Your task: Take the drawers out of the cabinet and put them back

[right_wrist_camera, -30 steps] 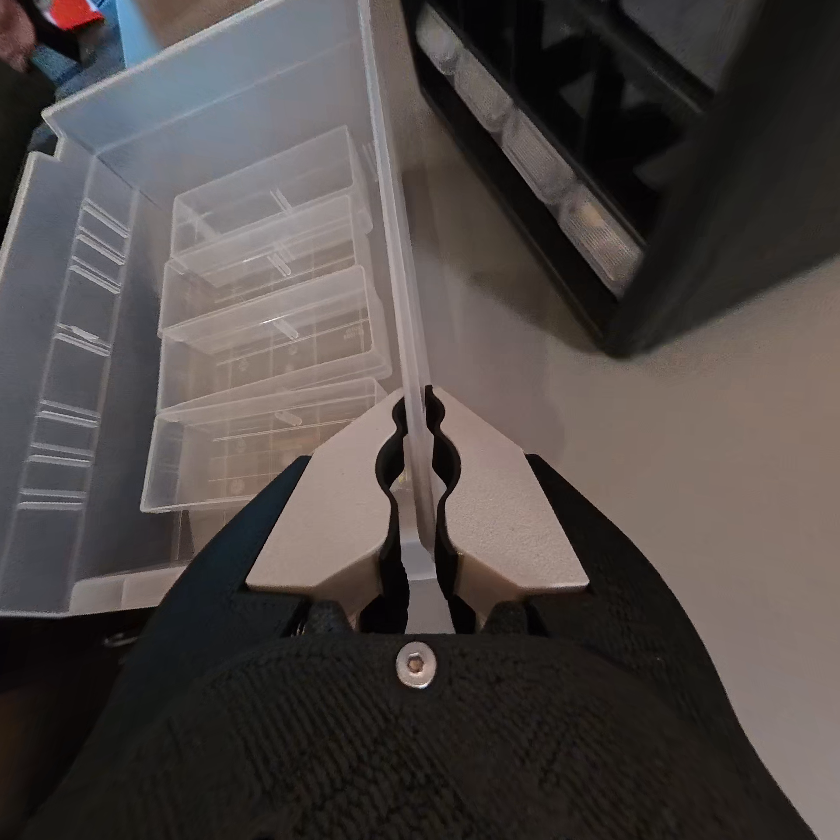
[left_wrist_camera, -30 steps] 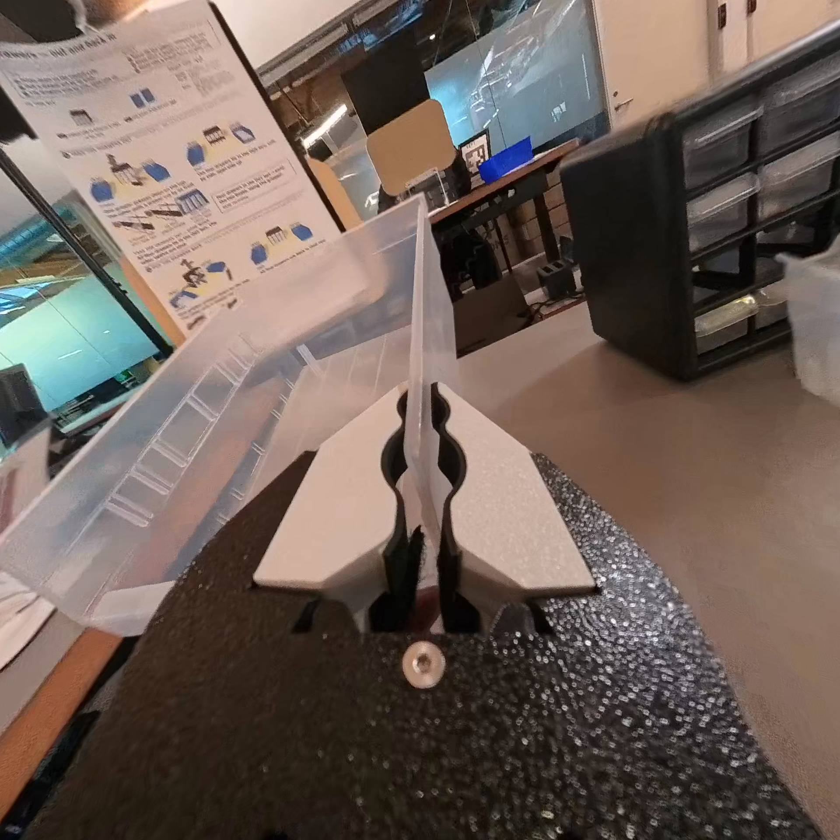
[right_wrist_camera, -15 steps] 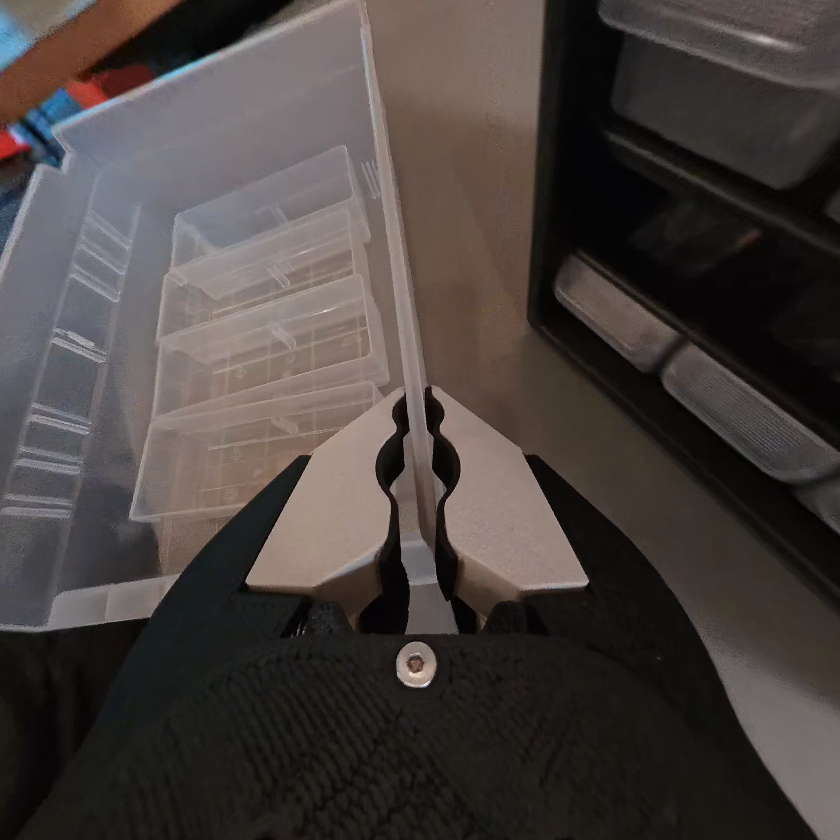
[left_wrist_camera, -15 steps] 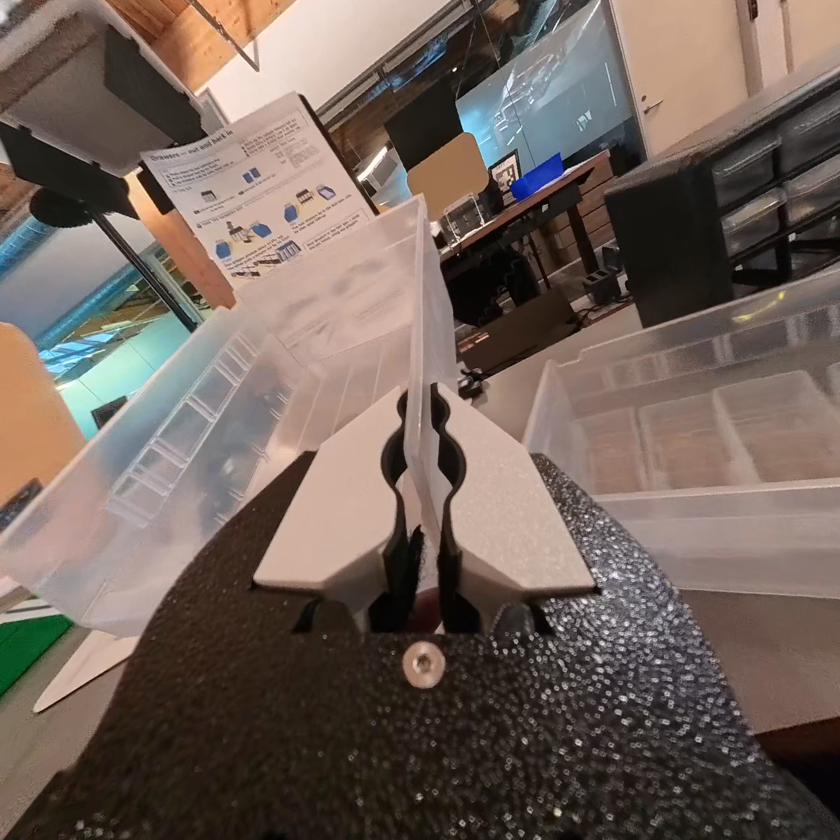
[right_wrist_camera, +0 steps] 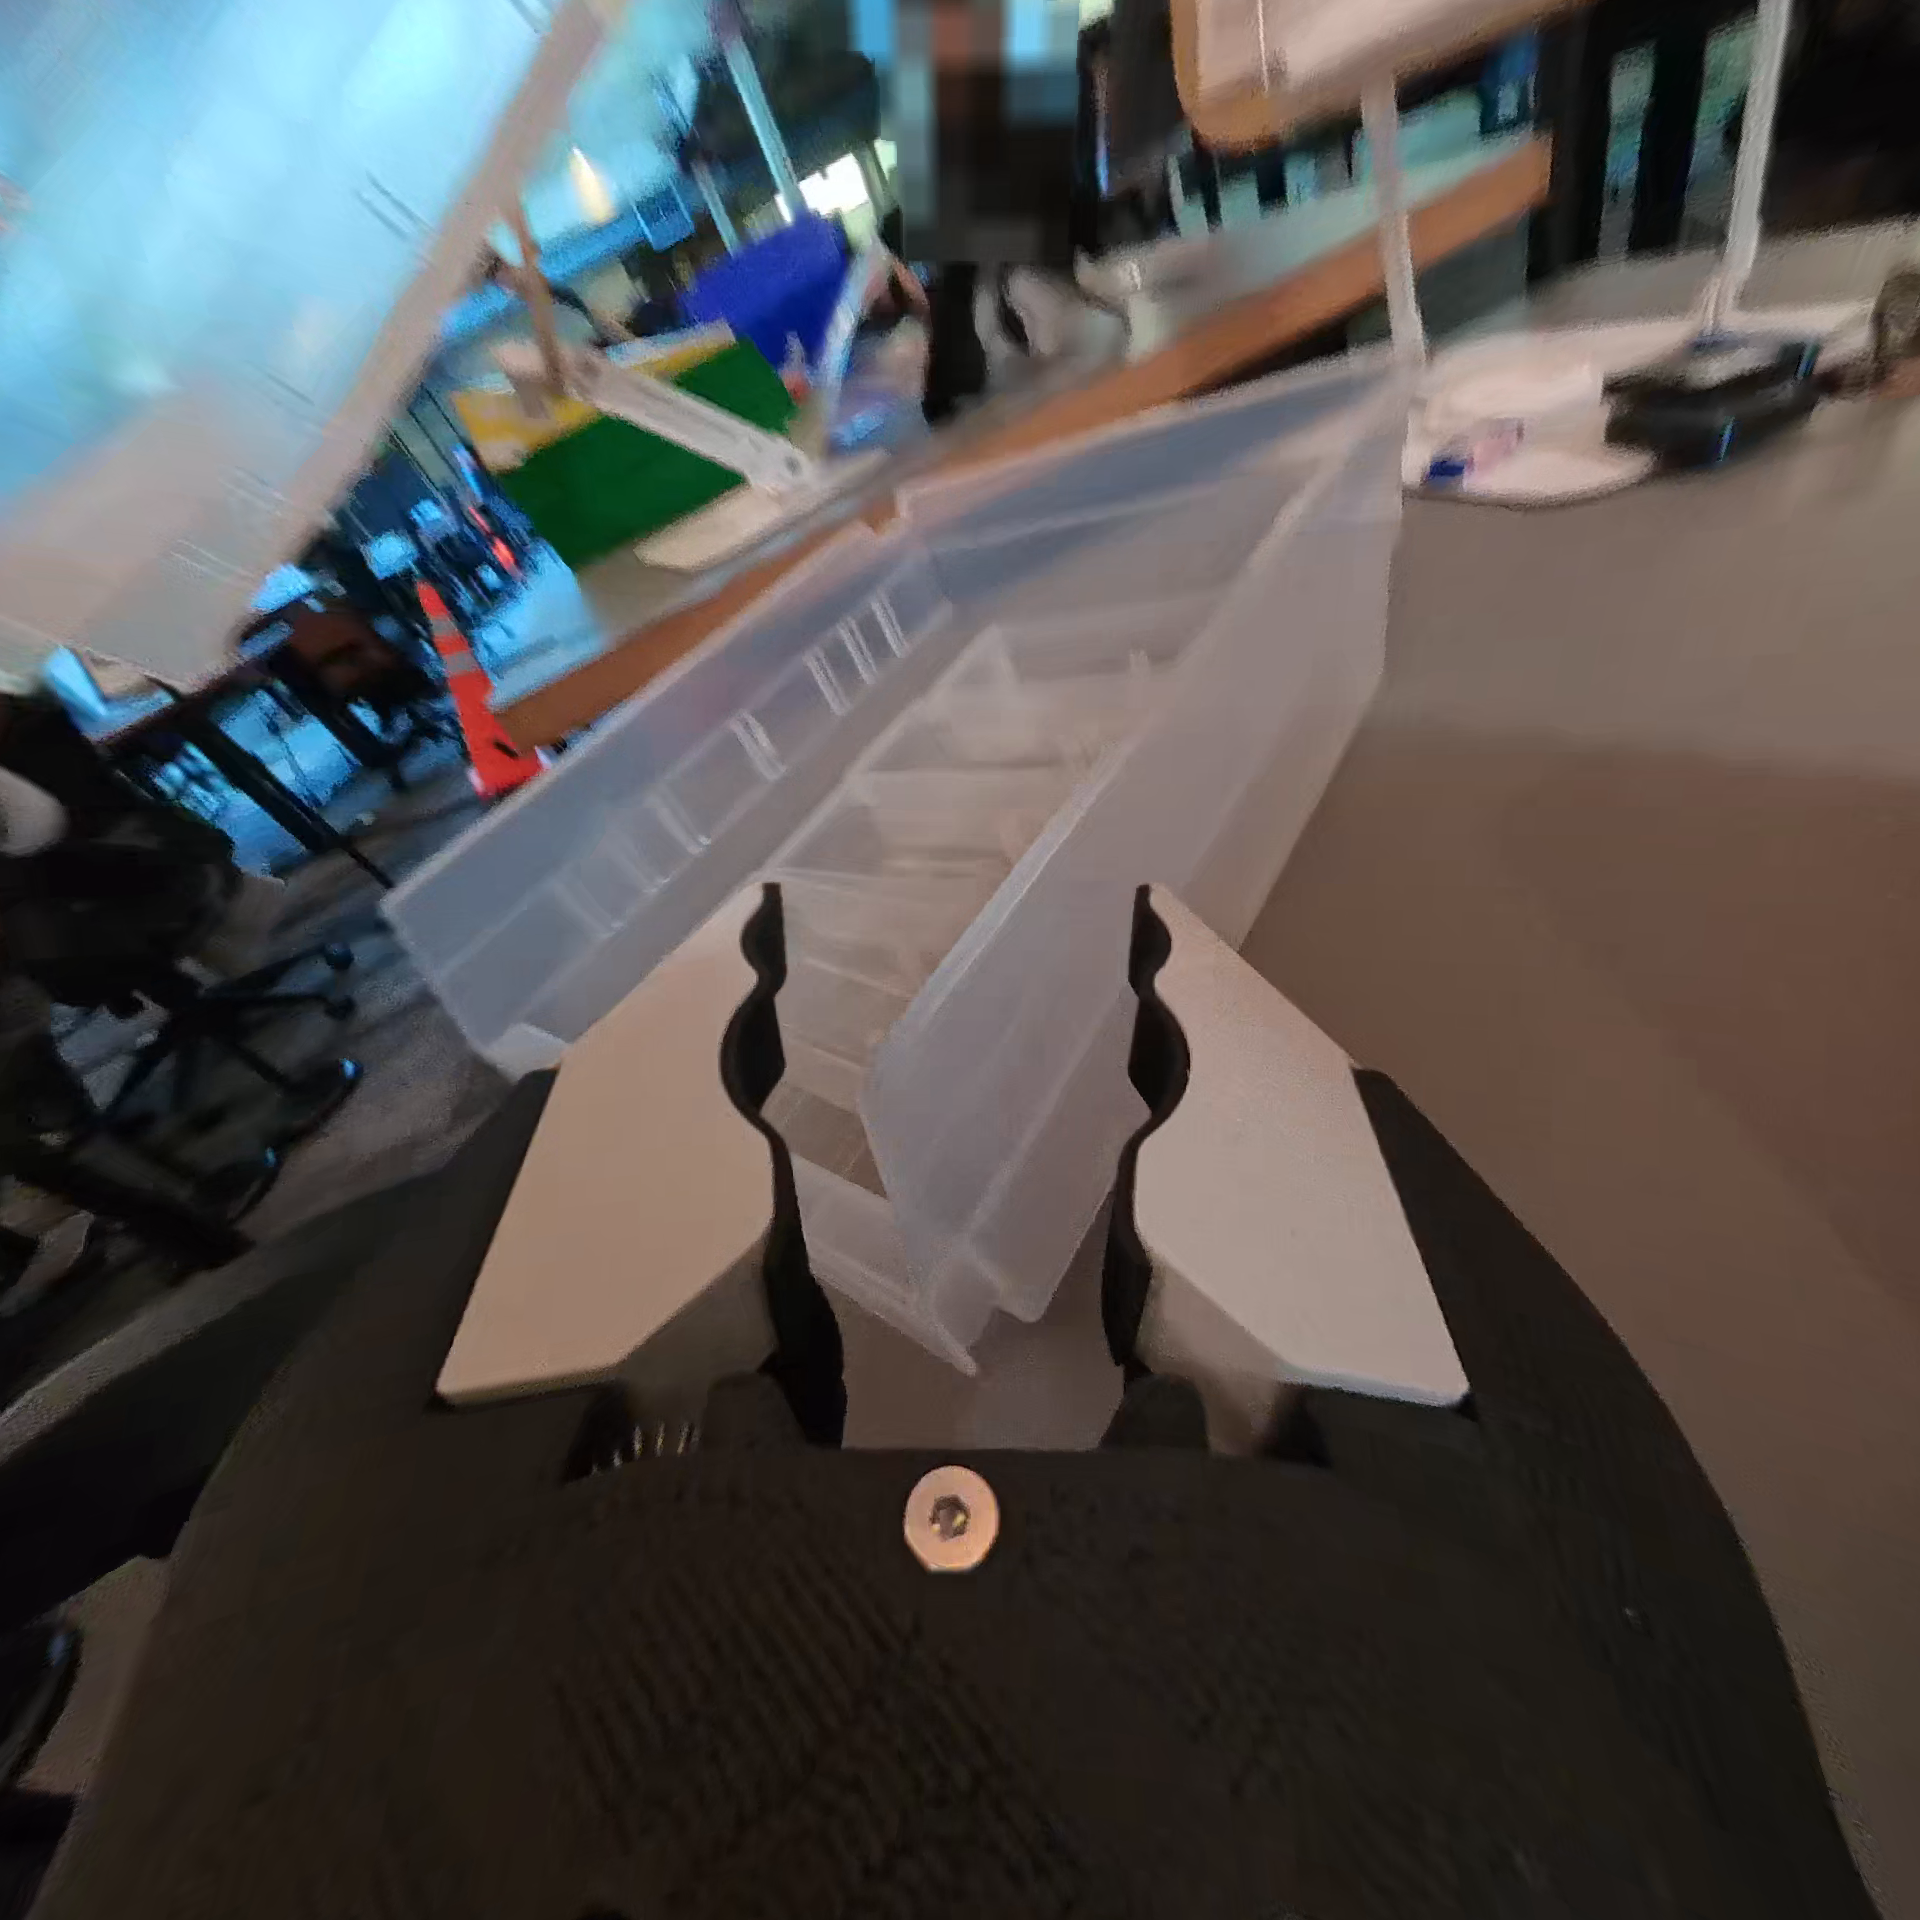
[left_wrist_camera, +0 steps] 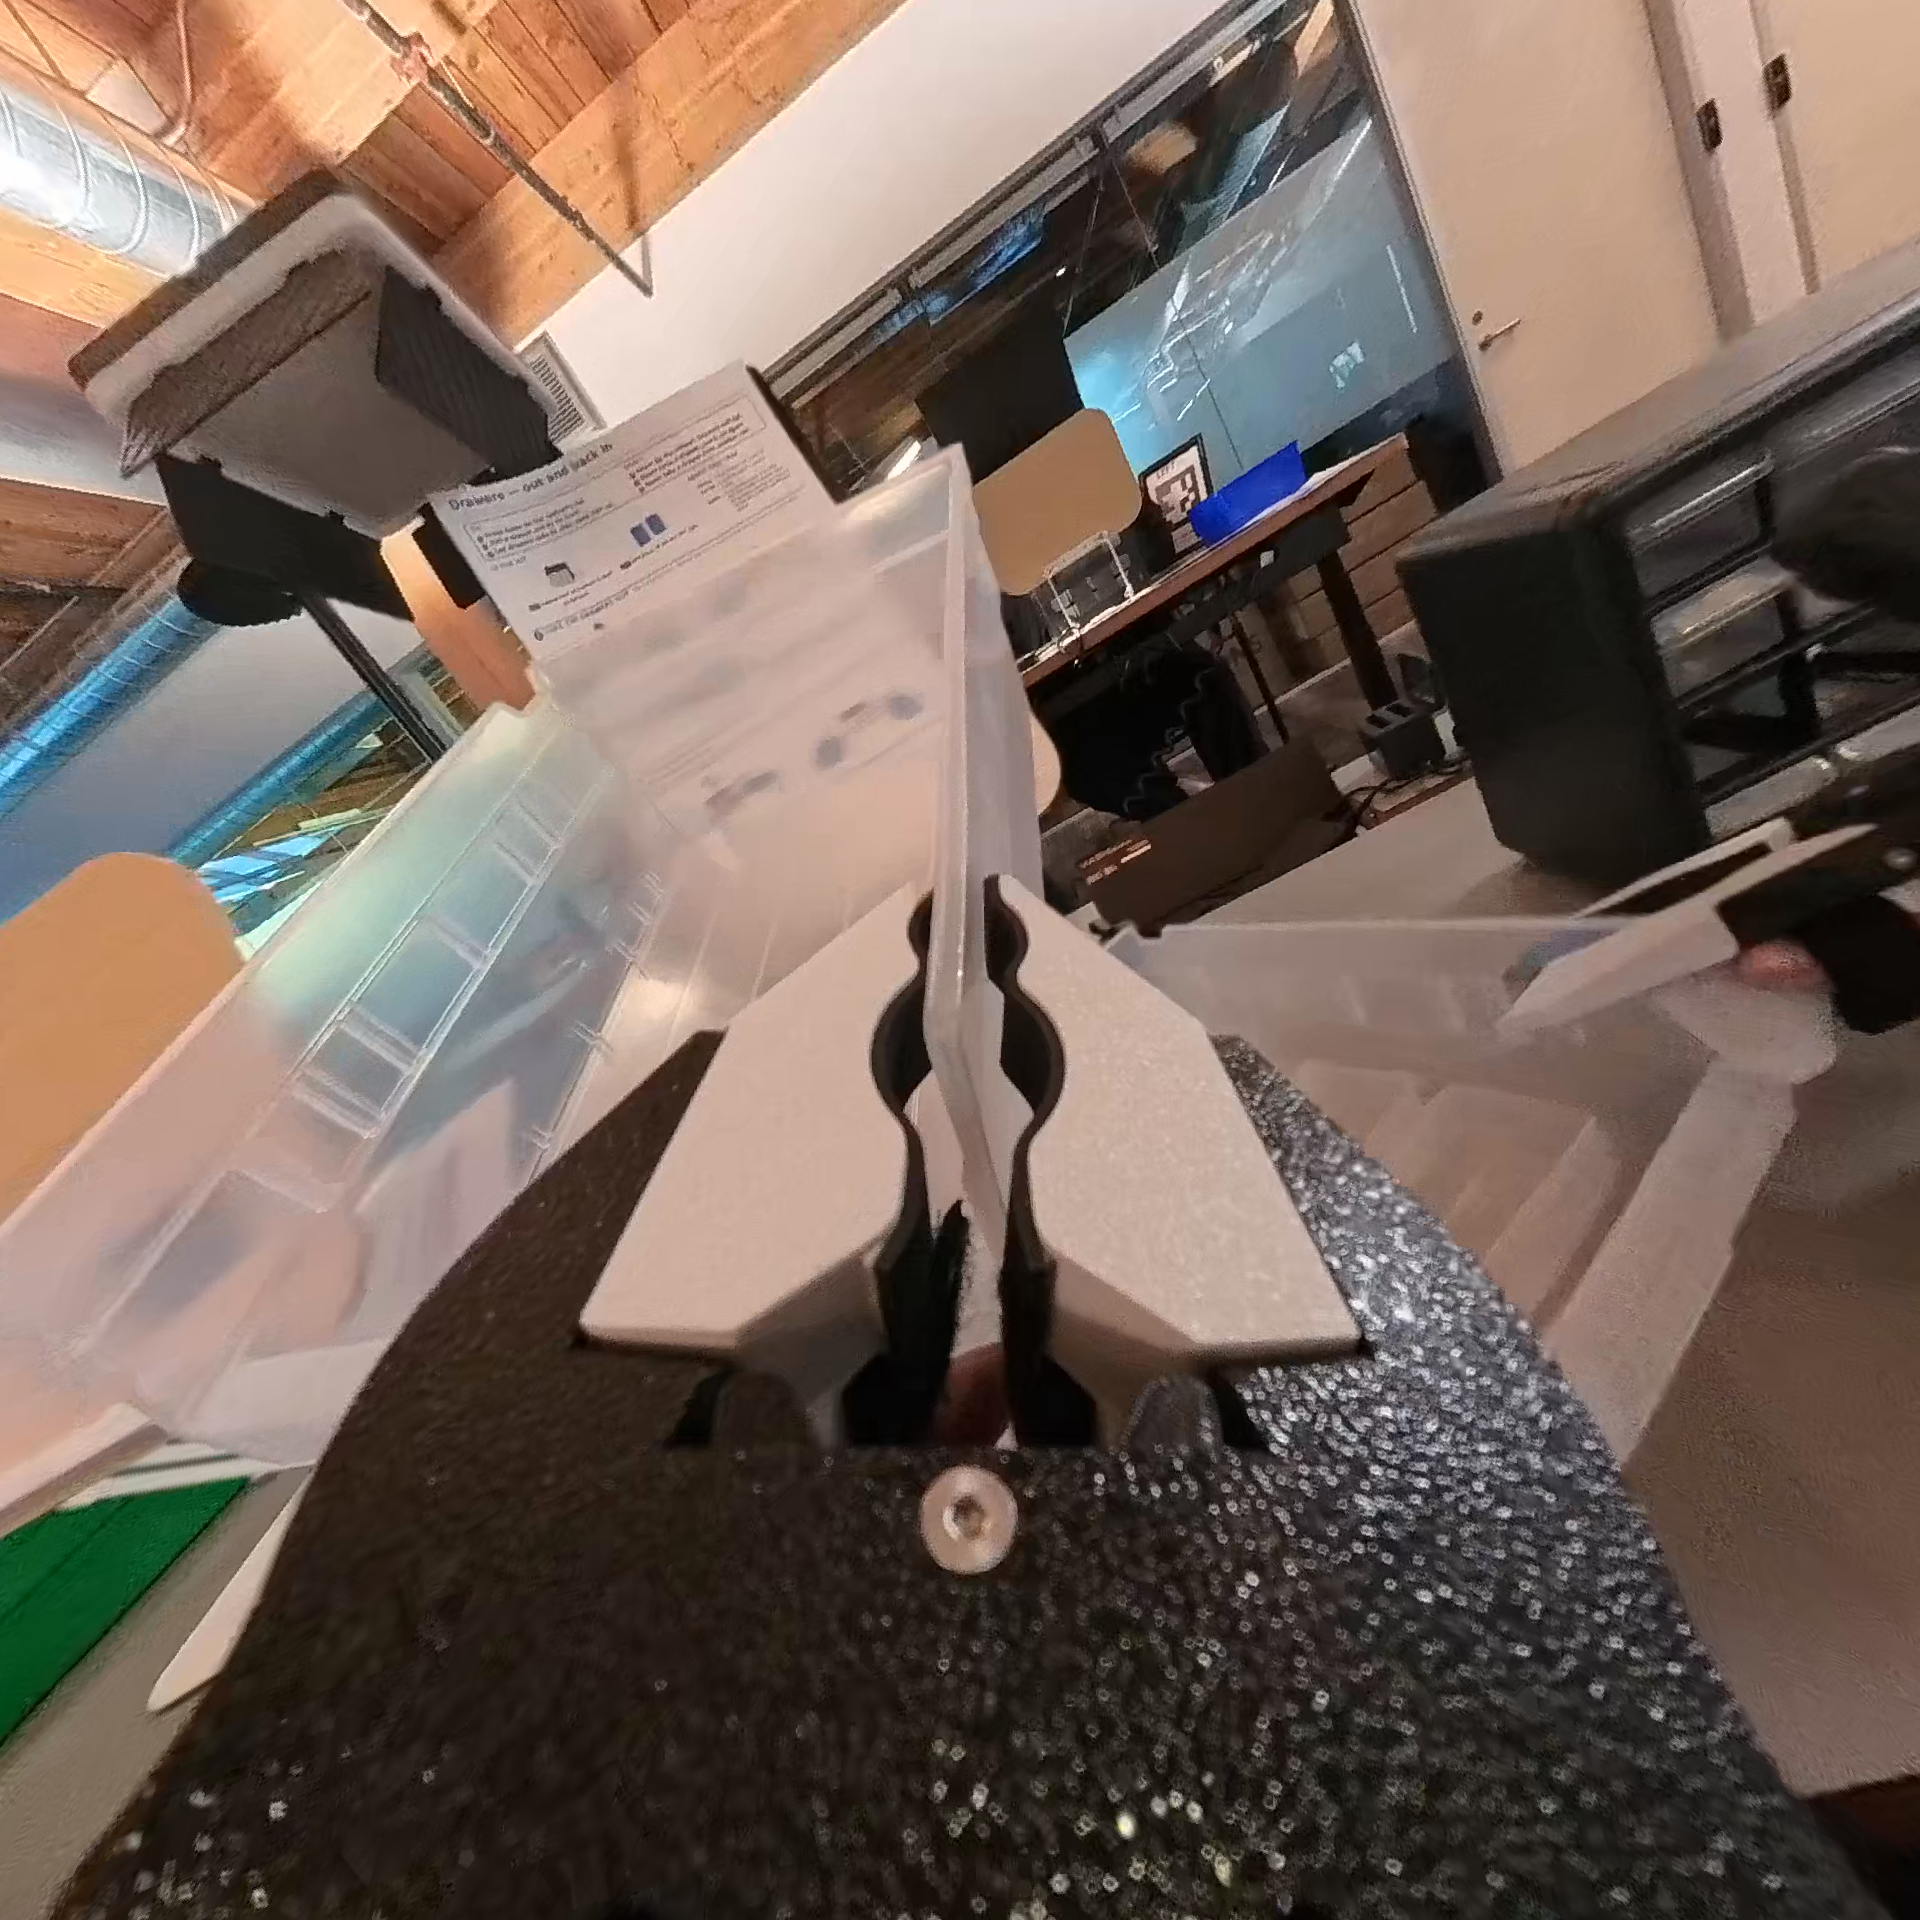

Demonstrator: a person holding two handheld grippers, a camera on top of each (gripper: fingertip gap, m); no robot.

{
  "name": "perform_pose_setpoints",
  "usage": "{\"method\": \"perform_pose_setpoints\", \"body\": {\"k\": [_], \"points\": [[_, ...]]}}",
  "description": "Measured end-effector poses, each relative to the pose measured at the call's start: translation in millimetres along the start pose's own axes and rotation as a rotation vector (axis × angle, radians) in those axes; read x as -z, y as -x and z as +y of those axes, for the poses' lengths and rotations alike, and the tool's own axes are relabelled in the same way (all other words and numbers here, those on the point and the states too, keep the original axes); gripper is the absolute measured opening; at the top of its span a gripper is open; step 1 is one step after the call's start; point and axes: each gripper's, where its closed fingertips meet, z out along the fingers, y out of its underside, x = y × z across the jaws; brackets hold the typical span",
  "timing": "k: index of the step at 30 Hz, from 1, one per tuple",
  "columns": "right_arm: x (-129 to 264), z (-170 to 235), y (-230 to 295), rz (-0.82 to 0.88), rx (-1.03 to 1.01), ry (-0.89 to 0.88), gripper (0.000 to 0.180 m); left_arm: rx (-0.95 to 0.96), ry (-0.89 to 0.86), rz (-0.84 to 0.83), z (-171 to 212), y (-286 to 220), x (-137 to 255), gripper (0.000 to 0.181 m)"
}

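My left gripper [left_wrist_camera: 961, 904] is shut on the right wall of a clear plastic bin [left_wrist_camera: 416, 987], which looks empty and tilts up to the left. My right gripper [right_wrist_camera: 956, 904] is open, its fingers astride the near wall of a second clear bin [right_wrist_camera: 1299, 675] lying on the grey table. Several small clear drawers [right_wrist_camera: 935, 810] lie in that bin. In the left wrist view this bin [left_wrist_camera: 1403, 1039] sits to the right, with the right gripper's white fingers [left_wrist_camera: 1662, 935] at its far rim. The black cabinet [left_wrist_camera: 1558, 644] stands behind it.
A printed sheet on a stand [left_wrist_camera: 644, 499] rises behind the held bin. A green mat [left_wrist_camera: 83, 1558] lies at the near left. A white stand base [right_wrist_camera: 1527, 457] and a black device [right_wrist_camera: 1704, 405] sit on the table [right_wrist_camera: 1610, 935] beyond the second bin.
My right gripper has opened and let go of its bin's wall, and its view has swung away from the cabinet. My left gripper still holds its bin, now beside the second bin.
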Motion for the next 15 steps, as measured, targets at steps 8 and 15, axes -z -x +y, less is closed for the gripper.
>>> {"method": "perform_pose_setpoints", "body": {"k": [8, 15], "points": [[176, -83, 22, 0.273, 0.482, -0.492, 0.064, -0.006, -0.171, 0.157, -66, -60, -4, 0.002], [413, -95, -6, 1.028, 0.888, -0.599, 0.061, 0.104, -0.446, 0.434, -154, -163, -10, 0.002]]}}
